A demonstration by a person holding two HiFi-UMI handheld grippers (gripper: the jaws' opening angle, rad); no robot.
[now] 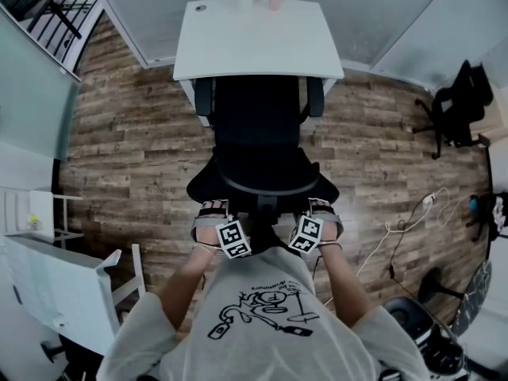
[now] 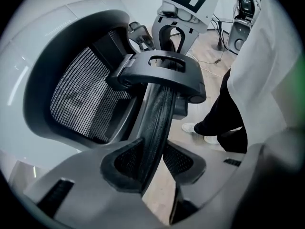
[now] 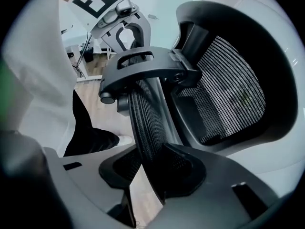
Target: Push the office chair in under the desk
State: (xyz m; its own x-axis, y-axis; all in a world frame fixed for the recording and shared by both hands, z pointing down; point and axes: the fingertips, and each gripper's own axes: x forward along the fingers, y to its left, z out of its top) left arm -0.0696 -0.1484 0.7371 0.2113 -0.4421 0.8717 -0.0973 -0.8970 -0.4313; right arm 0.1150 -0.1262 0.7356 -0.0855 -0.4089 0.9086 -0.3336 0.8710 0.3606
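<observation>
The white table (image 1: pixel 238 46) stands ahead of you, and the black office chair (image 1: pixel 258 125) is squared up to the middle of its near edge. The front of the seat looks tucked under the table top, the armrests (image 1: pixel 204 95) sit right at that edge, and the backrest is out on your side of the table. So the push looks under way but not finished. The mesh headrest (image 1: pixel 262 187), the part of the chair farthest from the table, is where you have hold. Your left gripper (image 2: pixel 151 171) and right gripper (image 3: pixel 152 171) straddle its rim side by side. Each one's fingers (image 2: pixel 119 166) are drawn in about halfway and closed across the edge-on mesh band, so both appear clamped on it rather than empty. For the next move, I'd keep that grip and drive both hands evenly and straight toward the table so the chair doesn't swing off line. Watch the armrests as they meet the table edge, because from here you can't tell whether they will pass beneath the top. Ease off once the backrest nears the table.
</observation>
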